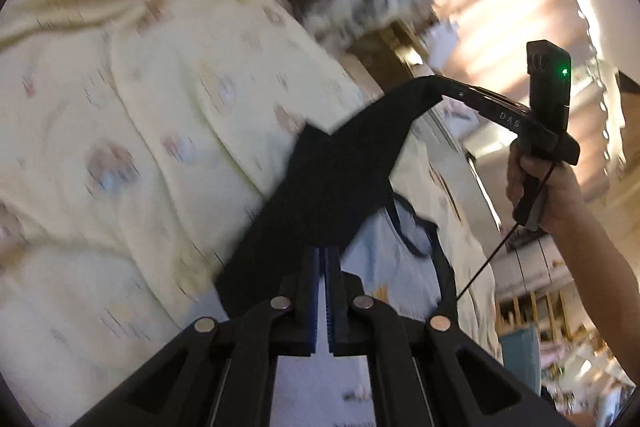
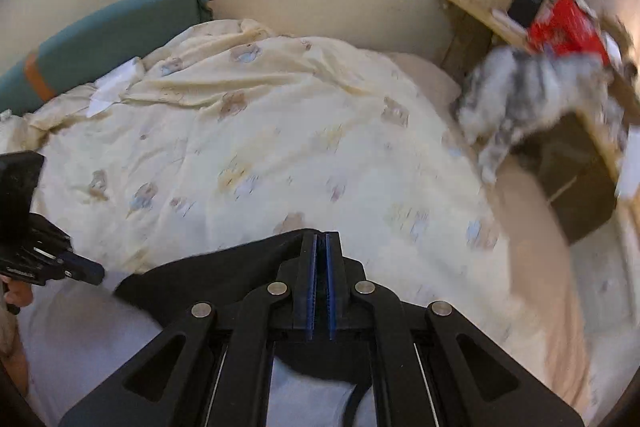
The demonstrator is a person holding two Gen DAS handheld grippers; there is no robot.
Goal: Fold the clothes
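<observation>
A person holds two grippers over a bed [image 2: 280, 131]. The bed has a pale yellow blanket [image 1: 140, 99] with small bear pictures on it.

The left gripper [image 1: 323, 255] has its jaws pressed tight on a dark cloth [image 1: 332, 179]. The blue pads [image 1: 316, 291] are almost touching, with the cloth edge pinched at their tips. The right gripper [image 2: 321, 243] is closed the same way on another part of the dark cloth [image 2: 224, 267]. In the left wrist view the right gripper [image 1: 434, 85] shows from the side, with the cloth hanging from its tip. A hand [image 1: 548, 187] grips its handle, and a small green light [image 1: 565, 71] glows on top of it.

The dark cloth is stretched between the two grippers, up in the air above the near edge of the bed. It does not lie flat. A thin dark strap [image 1: 416, 239] hangs down from it in a loop. Under the cloth lies a pale blue sheet [image 1: 380, 247] at the near edge of the bed.

At the far right corner of the bed a grey fluffy thing [image 2: 532, 87] hangs off a wooden shelf [image 2: 476, 7]. It is too blurry to tell what it is. A red box [image 2: 568, 27] sits just behind it. A green pillow [image 2: 120, 31] lies along the far left edge of the bed, against the wall.
</observation>
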